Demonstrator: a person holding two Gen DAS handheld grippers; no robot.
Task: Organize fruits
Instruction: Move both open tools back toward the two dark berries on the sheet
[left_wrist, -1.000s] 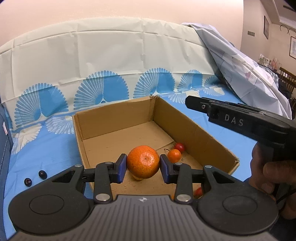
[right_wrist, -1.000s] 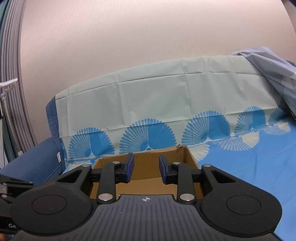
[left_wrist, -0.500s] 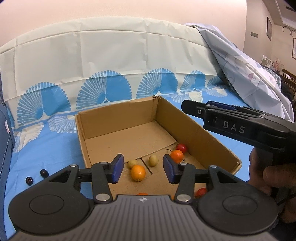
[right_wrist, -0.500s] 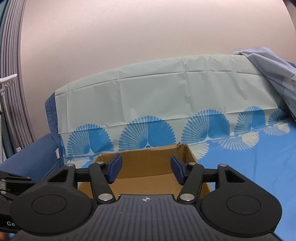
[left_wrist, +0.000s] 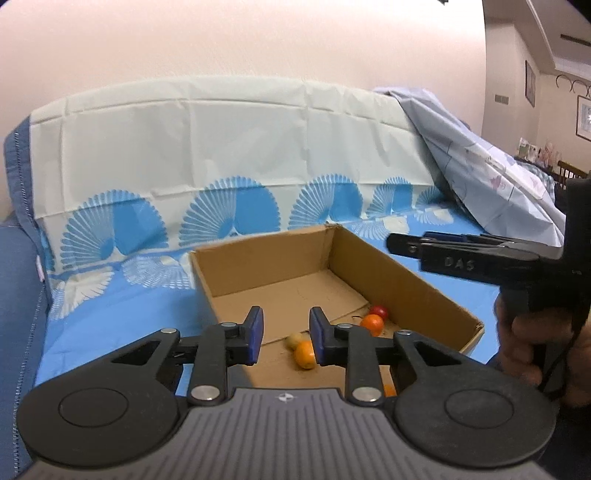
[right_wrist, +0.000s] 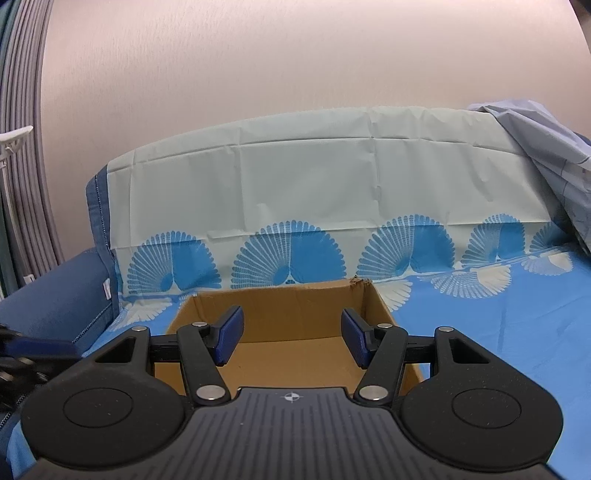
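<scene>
**A:** Where does the fruit stand?

**B:** In the cardboard box (left_wrist: 417, 291) on the blue fan-print sheet (left_wrist: 122, 299). At the near end, toward the box's 5 o'clock corner, lie a small orange fruit (left_wrist: 305, 354), a yellowish one (left_wrist: 294, 339) touching it at its 11 o'clock, a second orange one (left_wrist: 372, 324) and a red one (left_wrist: 379, 311) against the right wall. A sliver of another orange piece (left_wrist: 388, 390) shows under the tool. The far half of the box is bare.

**A:** And the left gripper (left_wrist: 285, 336)?

**B:** It hangs over the box's near left rim, its jaws closing with nothing between them; a gap still shows, and the fruit lies beyond and below the pads.

**A:** The right gripper (right_wrist: 291, 341)?

**B:** It hovers over the box, pointing at its 12 o'clock wall, fingers (right_wrist: 229, 336) spread and empty. From the left camera it crosses in at 3 o'clock, a hand (left_wrist: 524, 343) on its handle.

**A:** Which step is this?

**B:** Between pieces, by my reading: both tools empty, no loose fruit in view outside the box.

**A:** Next move?

**B:** Probably seeking another piece; the left jaws must reopen first, then close gently on round, rolling fruit.
</scene>
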